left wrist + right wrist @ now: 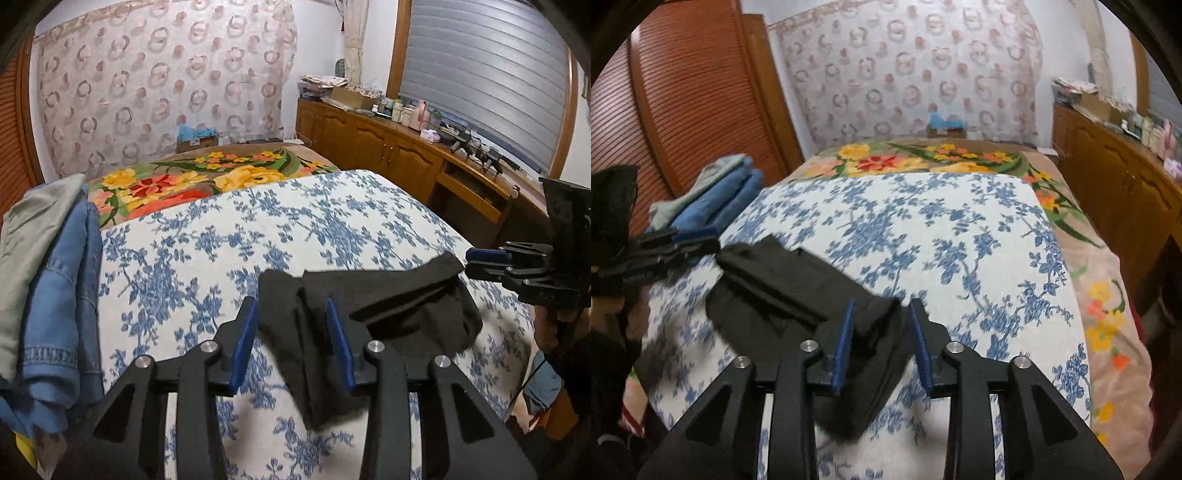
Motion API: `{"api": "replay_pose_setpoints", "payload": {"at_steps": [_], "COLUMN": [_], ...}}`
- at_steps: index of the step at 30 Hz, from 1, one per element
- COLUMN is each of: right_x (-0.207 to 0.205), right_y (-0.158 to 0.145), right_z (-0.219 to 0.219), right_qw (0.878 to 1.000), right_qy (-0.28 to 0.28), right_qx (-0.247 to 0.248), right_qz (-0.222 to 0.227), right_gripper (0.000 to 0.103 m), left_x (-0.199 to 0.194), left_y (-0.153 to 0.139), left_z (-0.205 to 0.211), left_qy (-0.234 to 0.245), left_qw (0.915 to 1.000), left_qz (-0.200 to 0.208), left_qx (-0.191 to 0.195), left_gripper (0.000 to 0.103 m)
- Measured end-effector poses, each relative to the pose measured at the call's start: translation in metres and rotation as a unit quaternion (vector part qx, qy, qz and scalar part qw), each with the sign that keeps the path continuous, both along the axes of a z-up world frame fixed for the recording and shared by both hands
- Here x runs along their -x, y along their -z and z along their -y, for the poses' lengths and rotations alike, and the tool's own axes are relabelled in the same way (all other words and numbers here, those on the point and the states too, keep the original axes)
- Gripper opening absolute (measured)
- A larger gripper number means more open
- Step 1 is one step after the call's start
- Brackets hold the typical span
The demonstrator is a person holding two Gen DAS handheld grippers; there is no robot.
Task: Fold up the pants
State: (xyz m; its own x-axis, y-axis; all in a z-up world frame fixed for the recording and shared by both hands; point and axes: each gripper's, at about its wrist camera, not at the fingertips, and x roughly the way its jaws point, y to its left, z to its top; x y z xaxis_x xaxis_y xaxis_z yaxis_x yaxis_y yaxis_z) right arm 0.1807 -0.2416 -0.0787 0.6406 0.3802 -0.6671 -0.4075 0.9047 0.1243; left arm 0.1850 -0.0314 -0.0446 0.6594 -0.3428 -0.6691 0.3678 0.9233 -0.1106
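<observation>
left wrist view: a denim pile lies at the left edge of the bed; the left gripper has jaws parted, the black pants folded on the bed between them; right gripper likewise stands open over the pants' other end.

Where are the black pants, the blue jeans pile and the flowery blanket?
black pants (pixel 406 306): left wrist view, on the middle of the folded cloth.
blue jeans pile (pixel 62 302): left wrist view, on the denim's side.
flowery blanket (pixel 886 162): right wrist view, on a red flower.
</observation>
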Motion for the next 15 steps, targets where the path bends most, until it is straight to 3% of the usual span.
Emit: {"api": "replay_pose_setpoints", "payload": {"at_steps": [8,15], "right_x": [-0.001,-0.037], "right_y": [0.021,0.027], "right_z": [-0.027,-0.024], "right_qw": [0.997,0.997], "right_qy": [-0.054,-0.017], "right_qx": [0.062,0.071], "right_qz": [-0.018,-0.021], "right_gripper": [0.039,0.039], "left_x": [0.012,0.003], "left_y": [0.013,0.015], "left_z": [0.003,0.005], "left_qy": [0.009,0.006], "left_qw": [0.9998,0.9997], "left_qz": [-0.015,-0.025], "left_qx": [-0.001,-0.007], "left_gripper": [0.037,0.037]}}
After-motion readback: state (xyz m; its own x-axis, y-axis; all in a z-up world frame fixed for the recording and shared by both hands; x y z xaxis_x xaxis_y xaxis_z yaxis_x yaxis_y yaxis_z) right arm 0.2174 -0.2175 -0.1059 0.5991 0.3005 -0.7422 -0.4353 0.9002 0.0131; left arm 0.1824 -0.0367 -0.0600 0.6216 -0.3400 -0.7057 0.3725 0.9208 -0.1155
